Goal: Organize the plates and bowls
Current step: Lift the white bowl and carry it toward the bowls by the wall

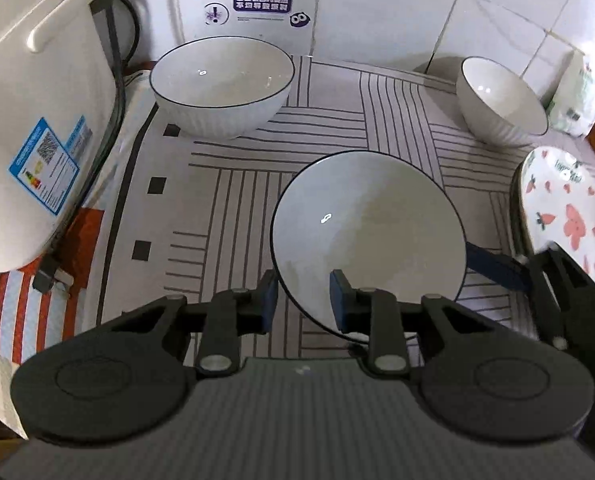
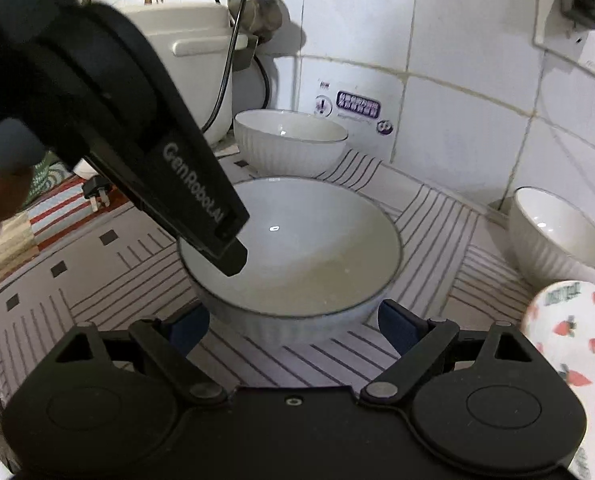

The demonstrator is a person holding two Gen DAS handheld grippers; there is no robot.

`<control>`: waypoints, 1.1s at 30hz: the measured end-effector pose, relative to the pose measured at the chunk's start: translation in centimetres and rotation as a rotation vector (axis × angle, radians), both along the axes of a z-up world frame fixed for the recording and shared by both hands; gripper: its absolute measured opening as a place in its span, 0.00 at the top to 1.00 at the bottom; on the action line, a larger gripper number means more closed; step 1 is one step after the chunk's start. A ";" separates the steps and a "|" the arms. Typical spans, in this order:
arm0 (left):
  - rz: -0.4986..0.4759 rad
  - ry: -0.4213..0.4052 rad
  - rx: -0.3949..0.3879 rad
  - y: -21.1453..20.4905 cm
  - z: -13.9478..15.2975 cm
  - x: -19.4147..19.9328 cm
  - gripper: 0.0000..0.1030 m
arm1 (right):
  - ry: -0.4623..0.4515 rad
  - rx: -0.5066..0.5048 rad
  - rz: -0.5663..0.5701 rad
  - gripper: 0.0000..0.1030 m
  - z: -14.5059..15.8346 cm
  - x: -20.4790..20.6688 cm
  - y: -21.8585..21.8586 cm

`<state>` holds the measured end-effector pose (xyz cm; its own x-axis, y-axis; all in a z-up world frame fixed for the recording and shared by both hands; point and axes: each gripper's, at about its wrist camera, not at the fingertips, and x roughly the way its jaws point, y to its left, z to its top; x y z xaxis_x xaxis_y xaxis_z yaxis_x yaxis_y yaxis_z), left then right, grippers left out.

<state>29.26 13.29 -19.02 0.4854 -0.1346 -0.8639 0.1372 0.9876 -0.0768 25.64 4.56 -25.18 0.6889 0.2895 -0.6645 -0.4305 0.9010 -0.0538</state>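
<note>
Bowl (image 1: 369,236) empty, rim clamped by left tongs (image 1: 302,300), right tongs (image 2: 293,326) apart beside it, two bowls behind empty.

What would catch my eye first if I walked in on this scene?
Probably the white bowl in the middle of the striped mat, with the left gripper pinching its rim and the right gripper open around its near side. Behind it, a bigger bowl stands beside the white rice cooker, and a strawberry-patterned plate brightens the right edge.

Bare mat (image 1: 217,200) lies open left of the middle bowl (image 1: 369,232); rice cooker (image 1: 37,120) blocks farther left.
</note>
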 end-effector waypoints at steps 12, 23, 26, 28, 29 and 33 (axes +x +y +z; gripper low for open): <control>-0.061 -0.036 -0.017 -0.8 5.1 -3.1 0.68 | -0.036 0.210 -0.126 0.08 7.7 -4.5 -6.7; -0.123 -0.068 0.062 -3.0 8.7 -6.1 0.60 | -0.105 0.181 -0.242 0.08 12.7 -7.3 -11.2; -0.121 -0.080 0.074 -3.6 9.5 -6.1 0.54 | -0.063 0.241 -0.293 0.09 13.3 -7.1 -13.3; -0.104 -0.094 0.062 -3.9 9.9 -5.9 0.50 | -0.035 0.301 -0.325 0.09 13.3 -6.9 -14.8; -0.102 -0.100 0.061 -4.2 10.0 -5.8 0.49 | -0.028 0.316 -0.342 0.09 13.2 -6.8 -15.3; -0.106 -0.105 0.059 -5.4 9.7 -4.7 0.42 | -0.031 0.356 -0.416 0.09 12.7 -6.3 -17.3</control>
